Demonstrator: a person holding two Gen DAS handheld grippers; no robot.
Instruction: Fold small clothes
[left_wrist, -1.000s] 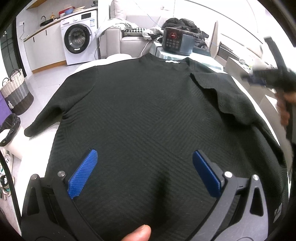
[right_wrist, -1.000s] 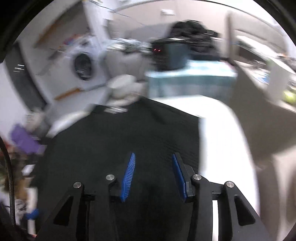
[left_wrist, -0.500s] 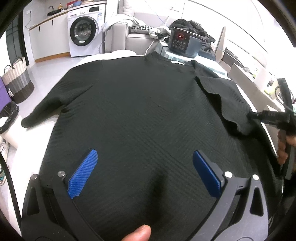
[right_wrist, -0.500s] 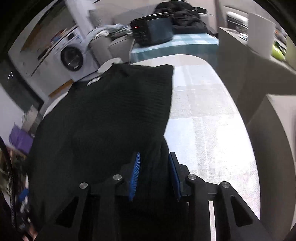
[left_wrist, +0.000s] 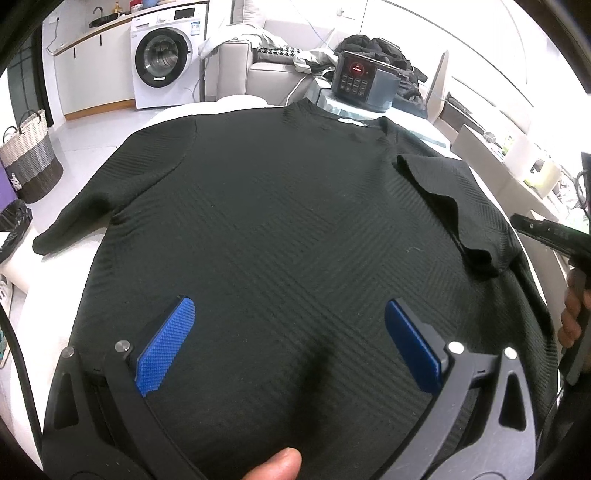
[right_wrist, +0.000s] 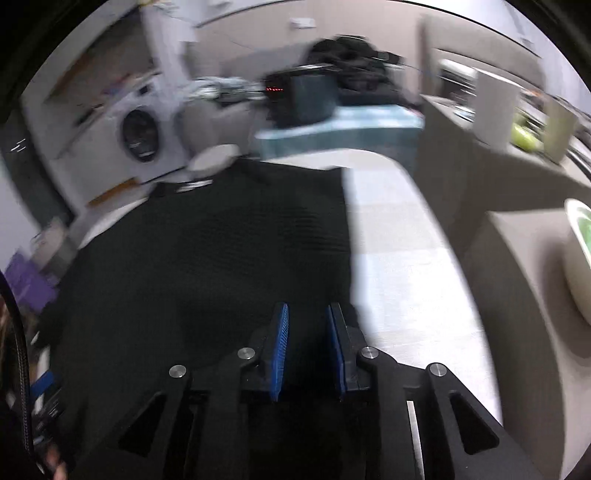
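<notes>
Left gripper (left_wrist: 290, 343): jaws spread wide, blue pads (left_wrist: 166, 350) well apart, nothing between them; it hangs over the lower middle of the sweater (left_wrist: 280, 229). A thumb tip (left_wrist: 275, 463) shows at the bottom edge of the left wrist view.

Right gripper (right_wrist: 306, 350): blue pads (right_wrist: 279, 350) close together w/ a narrow gap; dark fabric of the sweater (right_wrist: 207, 258) fills the space between and below them. View is motion-blurred, so cannot tell whether the pads actually pinch the cloth. In the left wrist view the same tool (left_wrist: 550, 236) appears at the far right edge, just beside the sweater's right side, w/ the person's right hand (left_wrist: 574, 314) on its handle.

Sweater: black, ribbed chevron knit, lies flat and spread over the white table (left_wrist: 55, 280), neckline toward the far end. Sleeve on the left side of the view (left_wrist: 88, 206) is stretched outward to the table edge. Sleeve on the right side (left_wrist: 472, 206) is folded inward, lying on top of the body, cuff end bunched near the right hem side. White table surface (right_wrist: 399, 266) is bare to the right of the garment in the right wrist view.

Background: cooker w/ red display (left_wrist: 364, 83) on a side table beyond the neckline; washing machine (left_wrist: 166, 62) far left; sofa w/ piled clothes (left_wrist: 266, 55) between them; woven basket (left_wrist: 29, 162) on the floor at left.
</notes>
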